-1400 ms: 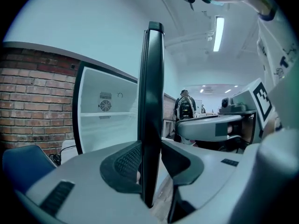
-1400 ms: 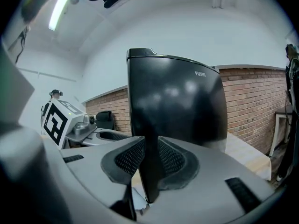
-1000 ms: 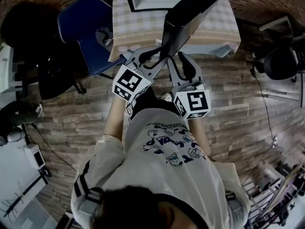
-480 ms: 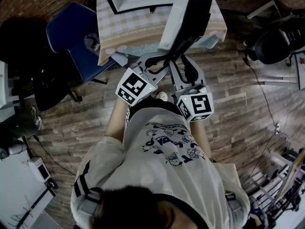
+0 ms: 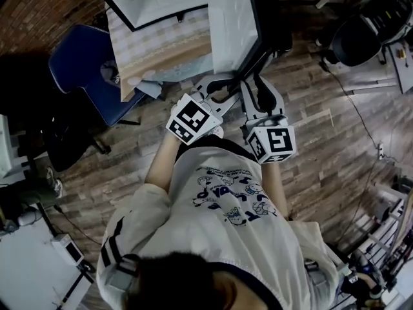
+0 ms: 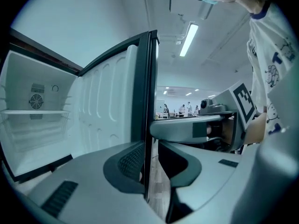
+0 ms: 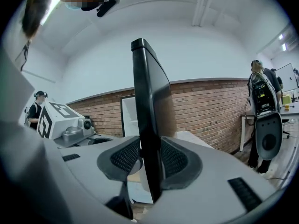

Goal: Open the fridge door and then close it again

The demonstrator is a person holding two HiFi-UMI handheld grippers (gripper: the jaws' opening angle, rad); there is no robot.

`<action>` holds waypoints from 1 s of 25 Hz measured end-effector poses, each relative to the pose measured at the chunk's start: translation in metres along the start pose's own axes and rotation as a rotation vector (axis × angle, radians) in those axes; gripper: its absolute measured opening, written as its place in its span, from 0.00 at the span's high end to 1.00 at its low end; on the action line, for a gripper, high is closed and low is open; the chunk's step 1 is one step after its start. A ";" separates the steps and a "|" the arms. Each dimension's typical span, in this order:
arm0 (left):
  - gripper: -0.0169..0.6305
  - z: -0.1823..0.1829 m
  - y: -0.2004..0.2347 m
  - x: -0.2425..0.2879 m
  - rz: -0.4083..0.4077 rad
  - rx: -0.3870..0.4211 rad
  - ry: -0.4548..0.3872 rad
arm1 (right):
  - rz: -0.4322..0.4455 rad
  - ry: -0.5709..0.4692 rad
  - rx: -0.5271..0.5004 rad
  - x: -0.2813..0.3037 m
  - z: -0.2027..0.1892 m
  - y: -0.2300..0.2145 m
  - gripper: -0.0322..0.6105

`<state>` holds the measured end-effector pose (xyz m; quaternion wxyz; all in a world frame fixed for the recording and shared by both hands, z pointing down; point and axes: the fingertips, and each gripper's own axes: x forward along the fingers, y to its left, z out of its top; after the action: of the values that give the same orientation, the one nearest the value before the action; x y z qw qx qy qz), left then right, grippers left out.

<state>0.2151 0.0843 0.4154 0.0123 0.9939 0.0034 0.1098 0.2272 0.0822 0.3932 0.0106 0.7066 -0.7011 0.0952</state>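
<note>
fridge (image 5: 164, 2): far left, open | door (image 5: 232, 24): upright edge straight ahead of both grippers, should close leftward | left gripper (image 6: 150, 157): jaws just narrowed, pinching thin edge | right gripper (image 7: 149, 158): jaws just widened, clamping thick edge

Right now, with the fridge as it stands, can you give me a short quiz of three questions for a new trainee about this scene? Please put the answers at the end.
1. True or false: the fridge door is shut.
2. What stands between the jaws of the left claw?
3. The chair on the floor is: A) red, B) blue, C) white.

Key
1. False. The door stands open, and the white inside of the fridge shows.
2. The edge of the door. These jaws have just been closing round it.
3. B.
</note>
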 end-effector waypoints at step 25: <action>0.82 0.018 -0.027 0.091 -0.148 0.025 0.018 | -0.182 -0.056 0.044 -0.036 0.009 -0.121 0.76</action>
<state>0.3073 0.1115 0.4172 0.0078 0.9900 0.0786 0.1173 0.3488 0.1187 0.3930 -0.0158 0.7697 -0.6319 0.0895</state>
